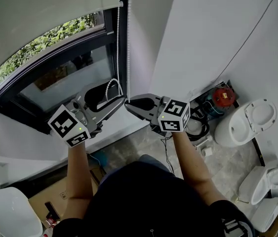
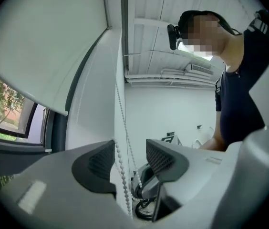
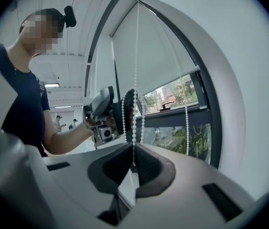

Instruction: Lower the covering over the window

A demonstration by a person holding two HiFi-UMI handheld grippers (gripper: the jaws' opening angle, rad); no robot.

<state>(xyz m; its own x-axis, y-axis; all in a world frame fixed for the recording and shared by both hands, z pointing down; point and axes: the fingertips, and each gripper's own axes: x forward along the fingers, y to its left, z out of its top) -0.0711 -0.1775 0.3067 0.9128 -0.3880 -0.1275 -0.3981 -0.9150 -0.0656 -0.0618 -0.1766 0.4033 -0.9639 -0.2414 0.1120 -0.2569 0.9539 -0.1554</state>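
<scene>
Chain-pulling, hand over hand, is the step we judge to be in hand. Our right gripper (image 3: 133, 152) is clamped on one strand of the bead chain (image 3: 135, 80), which runs straight up from its closed jaws. Our left gripper (image 2: 129, 152) has its jaws apart. A strand of the chain passes between them, close by one pad, but nothing pinches it.

The roller blind (image 1: 40, 14) covers only the upper part of the window (image 1: 62, 78), with much glass bare below its bottom bar, so we think most of the lowering is left. Next, the left jaws need to close on the strand that drives the blind down, and only then should the right let go. Picking the wrong strand would raise the blind instead.

Around us the room looks like an unfinished washroom. It has white walls (image 1: 203, 33) and a stone-patterned floor (image 1: 227, 157). A white toilet (image 1: 250, 120) stands loose near a red device (image 1: 224, 97) and coiled cables (image 1: 200, 127), and a cardboard box (image 1: 43, 201) sits under the window. Beyond the glass we see greenery (image 1: 35, 48).
</scene>
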